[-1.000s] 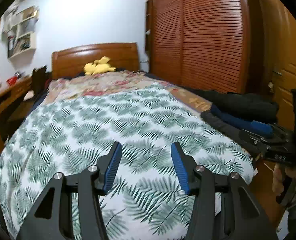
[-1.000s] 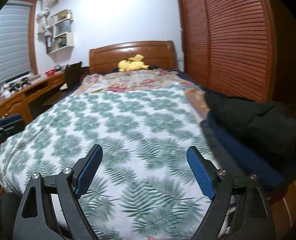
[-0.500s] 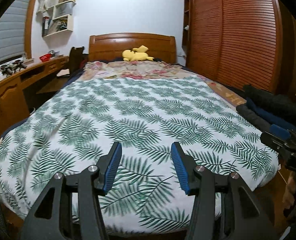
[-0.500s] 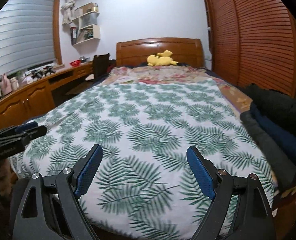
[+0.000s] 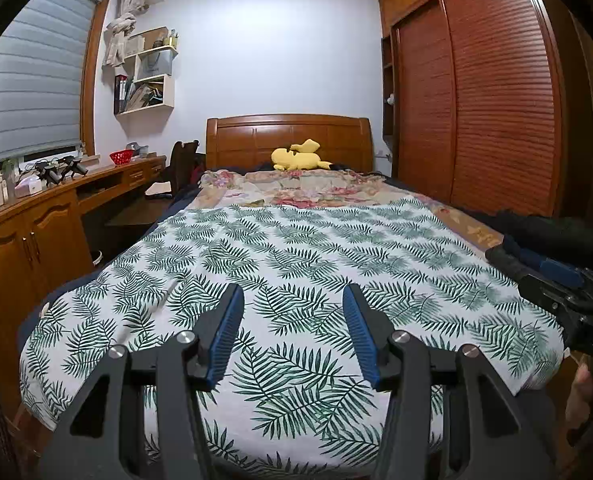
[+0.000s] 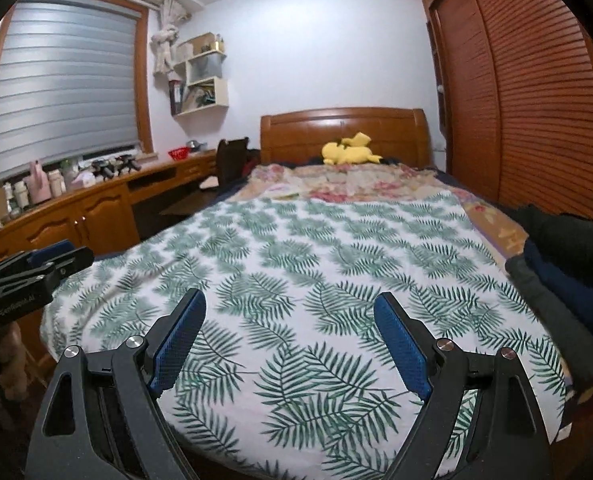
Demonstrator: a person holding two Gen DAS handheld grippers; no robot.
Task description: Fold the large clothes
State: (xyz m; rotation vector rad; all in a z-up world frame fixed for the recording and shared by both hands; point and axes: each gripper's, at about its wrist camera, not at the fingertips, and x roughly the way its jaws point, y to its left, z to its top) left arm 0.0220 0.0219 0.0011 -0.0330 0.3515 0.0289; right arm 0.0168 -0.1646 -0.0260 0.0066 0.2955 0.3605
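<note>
The dark folded clothes (image 6: 568, 264) are seen right of the right gripper (image 6: 290, 340); soft and bulky, they are best pinched at an edge. Both it and the left gripper (image 5: 292, 336) are held apart, empty.

Bedspread (image 5: 296, 264) white, green fern print; plush toy (image 5: 298, 156) yellow; folded clothes (image 6: 568, 264) seemingly black, navy.

A yellow plush toy (image 5: 298, 157) lies by the wooden headboard (image 5: 288, 138); a desk (image 5: 56, 200) stands left.

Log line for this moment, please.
left tool: open, empty | right tool: open, empty | dark clothes: stacked at bed's right edge
</note>
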